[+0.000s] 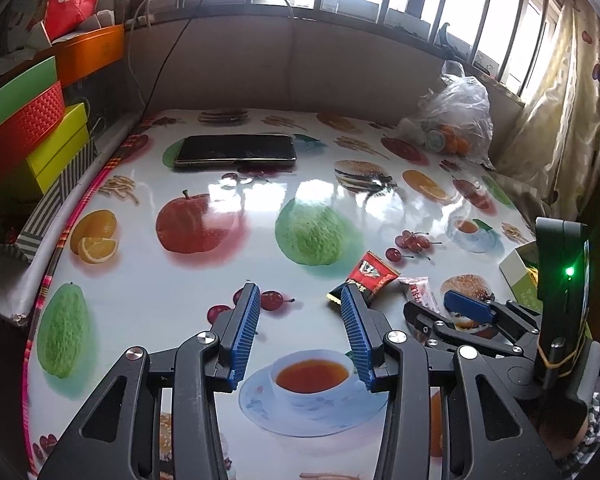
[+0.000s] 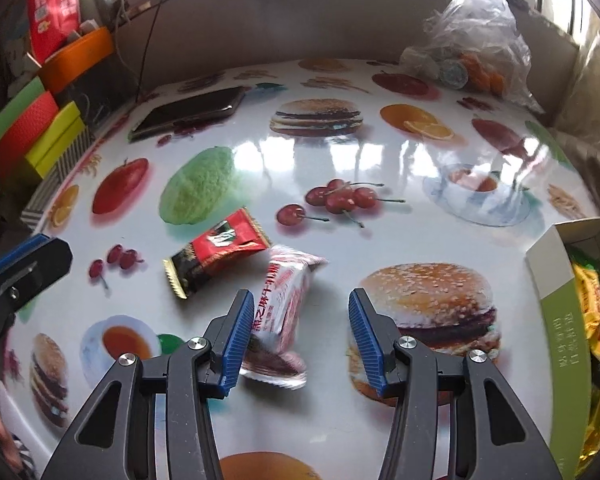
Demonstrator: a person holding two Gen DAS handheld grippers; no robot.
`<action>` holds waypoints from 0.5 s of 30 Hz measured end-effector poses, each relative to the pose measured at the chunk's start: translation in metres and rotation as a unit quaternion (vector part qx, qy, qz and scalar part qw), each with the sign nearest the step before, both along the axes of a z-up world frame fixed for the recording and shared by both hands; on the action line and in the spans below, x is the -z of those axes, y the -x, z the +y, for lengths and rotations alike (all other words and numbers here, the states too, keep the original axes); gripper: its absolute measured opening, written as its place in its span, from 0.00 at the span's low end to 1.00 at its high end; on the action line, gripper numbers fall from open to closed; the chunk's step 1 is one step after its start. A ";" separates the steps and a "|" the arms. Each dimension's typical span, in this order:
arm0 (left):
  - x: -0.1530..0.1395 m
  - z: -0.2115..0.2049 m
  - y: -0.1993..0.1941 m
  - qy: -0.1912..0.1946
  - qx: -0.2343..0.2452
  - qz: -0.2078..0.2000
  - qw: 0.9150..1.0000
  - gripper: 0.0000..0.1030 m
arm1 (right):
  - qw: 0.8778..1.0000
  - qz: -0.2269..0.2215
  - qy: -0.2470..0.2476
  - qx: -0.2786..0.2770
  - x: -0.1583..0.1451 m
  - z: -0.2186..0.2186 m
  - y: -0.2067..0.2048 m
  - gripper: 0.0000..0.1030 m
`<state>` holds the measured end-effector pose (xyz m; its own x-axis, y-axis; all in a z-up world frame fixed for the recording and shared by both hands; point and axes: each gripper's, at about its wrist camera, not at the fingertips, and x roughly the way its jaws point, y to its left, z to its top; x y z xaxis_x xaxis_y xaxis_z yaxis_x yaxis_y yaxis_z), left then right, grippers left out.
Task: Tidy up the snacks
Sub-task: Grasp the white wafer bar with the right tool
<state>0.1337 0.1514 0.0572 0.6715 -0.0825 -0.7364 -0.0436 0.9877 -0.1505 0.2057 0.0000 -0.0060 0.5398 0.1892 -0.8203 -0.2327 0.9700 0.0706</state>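
A red and black snack packet (image 2: 216, 250) lies on the fruit-print table (image 2: 260, 160); in the left wrist view the snack packet (image 1: 370, 274) lies just beyond my right fingertip. A white and pink wrapped snack (image 2: 286, 304) lies between my right gripper's (image 2: 300, 300) open jaws, against the left finger (image 2: 236, 332). It also shows in the left wrist view (image 1: 420, 292). My left gripper (image 1: 300, 296) is open and empty over the table. A green and white box (image 2: 564, 320) at the right holds several snack packets.
A black phone (image 1: 236, 150) lies at the table's far side. A clear plastic bag (image 1: 456, 116) with oranges sits at the far right. Coloured boxes (image 1: 32, 128) are stacked off the table's left edge. The right gripper's body (image 1: 480, 316) is close on the left gripper's right.
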 end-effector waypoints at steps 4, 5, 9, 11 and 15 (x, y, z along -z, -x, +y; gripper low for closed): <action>0.003 -0.002 -0.003 0.001 0.004 0.005 1.000 0.42 | 1.000 -0.002 -0.013 0.003 0.000 -0.008 0.000 0.47; 0.004 -0.003 -0.004 0.000 0.006 0.006 1.000 0.42 | 1.000 -0.001 -0.017 0.003 0.000 -0.010 -0.001 0.46; 0.008 -0.007 -0.010 -0.002 0.014 0.013 1.000 0.42 | 1.000 -0.006 -0.010 0.002 -0.001 -0.013 0.000 0.36; 0.011 -0.009 -0.015 -0.001 0.020 0.018 1.000 0.42 | 1.000 -0.008 -0.006 0.004 -0.001 -0.014 0.000 0.30; 0.015 -0.014 -0.023 0.002 0.033 0.024 0.999 0.42 | 1.000 -0.009 -0.010 0.013 -0.001 -0.024 -0.001 0.20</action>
<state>0.1572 0.1374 0.0423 0.6283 -0.1291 -0.7672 0.0150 0.9880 -0.1540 0.2066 -0.0238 -0.0049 0.5597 0.1903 -0.8065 -0.2079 0.9744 0.0856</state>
